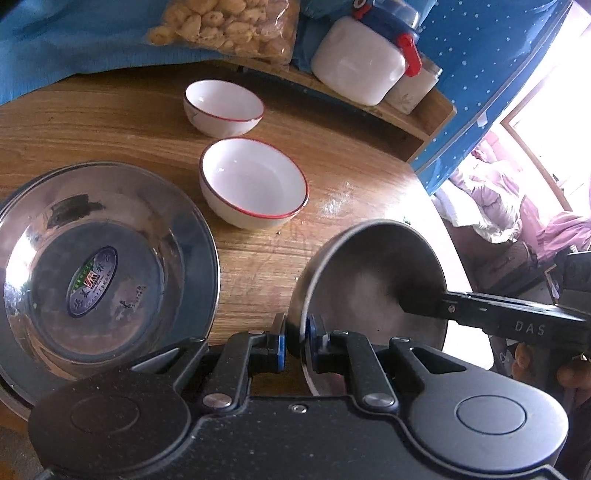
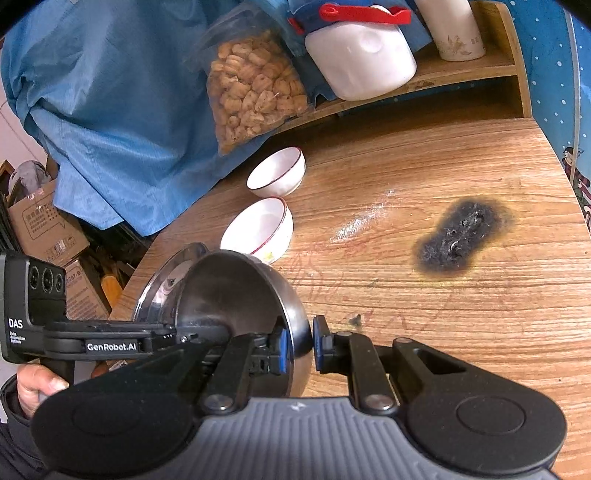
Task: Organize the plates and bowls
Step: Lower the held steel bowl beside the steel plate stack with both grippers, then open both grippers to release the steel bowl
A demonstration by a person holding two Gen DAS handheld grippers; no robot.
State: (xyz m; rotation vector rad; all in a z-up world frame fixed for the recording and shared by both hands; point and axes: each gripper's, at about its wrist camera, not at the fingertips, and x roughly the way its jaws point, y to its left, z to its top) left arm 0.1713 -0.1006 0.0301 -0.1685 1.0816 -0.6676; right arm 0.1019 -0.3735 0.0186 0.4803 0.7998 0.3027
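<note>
Small round stainless-steel bowl point(image 1: 373, 280) tilted on edge above the brown wood-grain table point(image 1: 147, 122), pinched on two sides of its rim at once. Left gripper point(image 1: 297, 341) clamped on the near rim, blue pads point(image 1: 281, 347) pressed on both faces of the thin metal wall. Right gripper point(image 2: 299, 343) likewise clamped on the opposite rim, one finger inside the bowl, the other outside. In the left wrist view, right gripper seen entering from the right edge, its black finger point(image 1: 424, 304) lying against the inner wall of the bowl. In the right wrist view, left gripper seen from the side, held by a hand point(image 2: 31, 386) at the lower left.

Wide shiny steel plate point(image 1: 99, 266) with an oval sticker point(image 1: 92, 282) in its centre, resting flat on the table, just beside the tilted bowl on the left. Two white ceramic bowls with red rim lines standing upright further back: nearer white bowl point(image 1: 253, 182) close to the plate, farther white bowl point(image 1: 223, 107) behind it, apart from each other.

Black burnt mark point(image 2: 461, 236) on the table surface, well apart from the bowls. Low wooden shelf point(image 1: 417, 114) at the back, carrying a white plastic container with red clasp point(image 1: 364, 62) and a clear bag of pale snack pieces point(image 1: 221, 26). Blue cloth point(image 2: 110, 92) draped behind.
</note>
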